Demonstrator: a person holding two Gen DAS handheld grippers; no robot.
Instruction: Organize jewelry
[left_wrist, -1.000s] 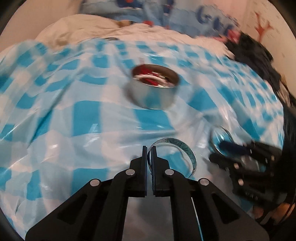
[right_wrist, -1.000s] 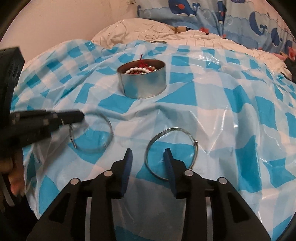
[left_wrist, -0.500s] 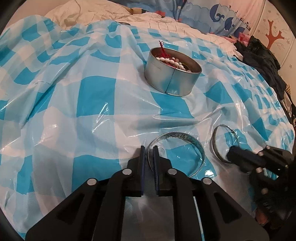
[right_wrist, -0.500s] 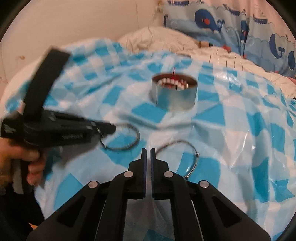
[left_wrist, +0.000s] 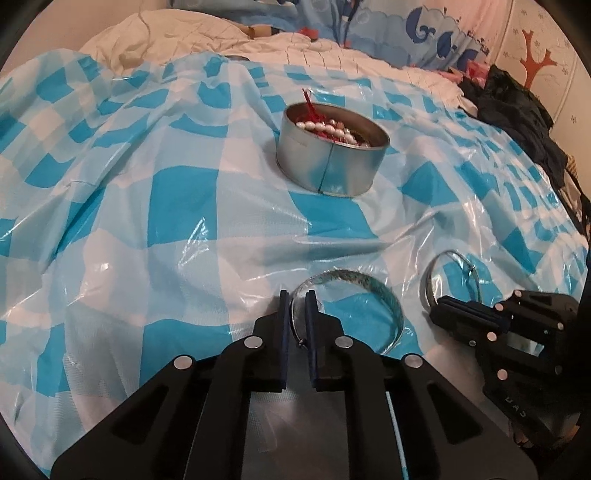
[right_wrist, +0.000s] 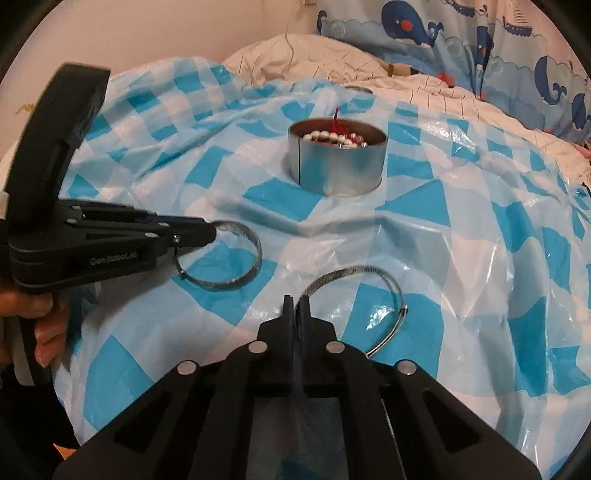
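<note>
A wide silver bangle (left_wrist: 347, 276) lies on the blue-and-white checked plastic sheet (left_wrist: 184, 206). My left gripper (left_wrist: 296, 299) has the bangle's near rim between its pads, and its jaws are closing on it. From the right wrist view the same bangle (right_wrist: 255, 254) hangs from the left gripper (right_wrist: 212, 232). A thin wire bangle (right_wrist: 351, 272) lies beside it, with my right gripper (right_wrist: 296, 301) shut on its near end. In the left wrist view the right gripper (left_wrist: 437, 312) grips the thin bangle (left_wrist: 452, 253). Further back stands a round metal tin (left_wrist: 332, 173) holding pearl beads and red string.
The sheet covers a soft, creased bed. A white pillow (right_wrist: 303, 55) and whale-print bedding (right_wrist: 461, 40) lie behind the tin (right_wrist: 340, 170). Dark clothes (left_wrist: 517, 110) are piled at the right edge. A person's hand (right_wrist: 40, 306) holds the left gripper's handle.
My right gripper was open around the thin bangle's near rim and has shut on it. The left gripper stays on the wide bangle.
</note>
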